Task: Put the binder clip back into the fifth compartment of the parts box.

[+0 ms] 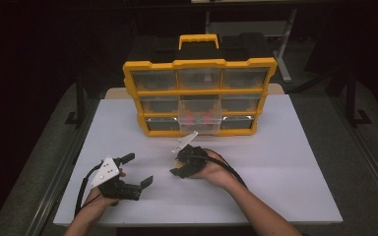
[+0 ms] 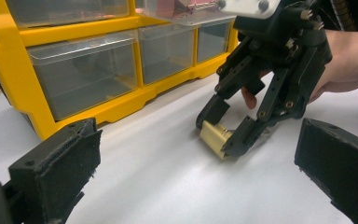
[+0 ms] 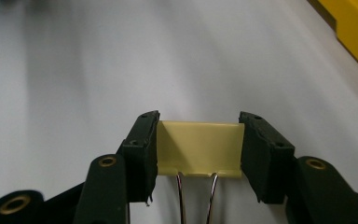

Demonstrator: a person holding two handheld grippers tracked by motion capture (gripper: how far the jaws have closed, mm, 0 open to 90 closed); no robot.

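**Binder clip gripped on the table, ready to lift toward the open drawer**

A yellow and black drawer cabinet [image 1: 199, 96] stands upright at the far side of a white table [image 1: 285, 177]. It has three rows of clear drawers. One drawer [image 1: 200, 123], in the middle column of the cabinet, is pulled out toward the person and holds small pink items.

In front of the cabinet, just short of that open drawer, the right gripper [image 1: 183, 169] points down at the table. Its two black jaws are closed partway onto a pale yellow binder clip [image 3: 199, 148], pressing it from both sides. The clip rests on the table surface, with its wire handles pointing back toward the gripper.

The left gripper [image 1: 140, 169] rests well to the left of the cabinet's front, near the table's near edge. Its jaws stand wide apart with nothing between them.

The step in hand appears to be the pickup of the clip. The next move likely calls for a firm hold, a straight lift off the table, and a short carry forward to the open drawer, with the clip high enough to clear the drawer's front wall.
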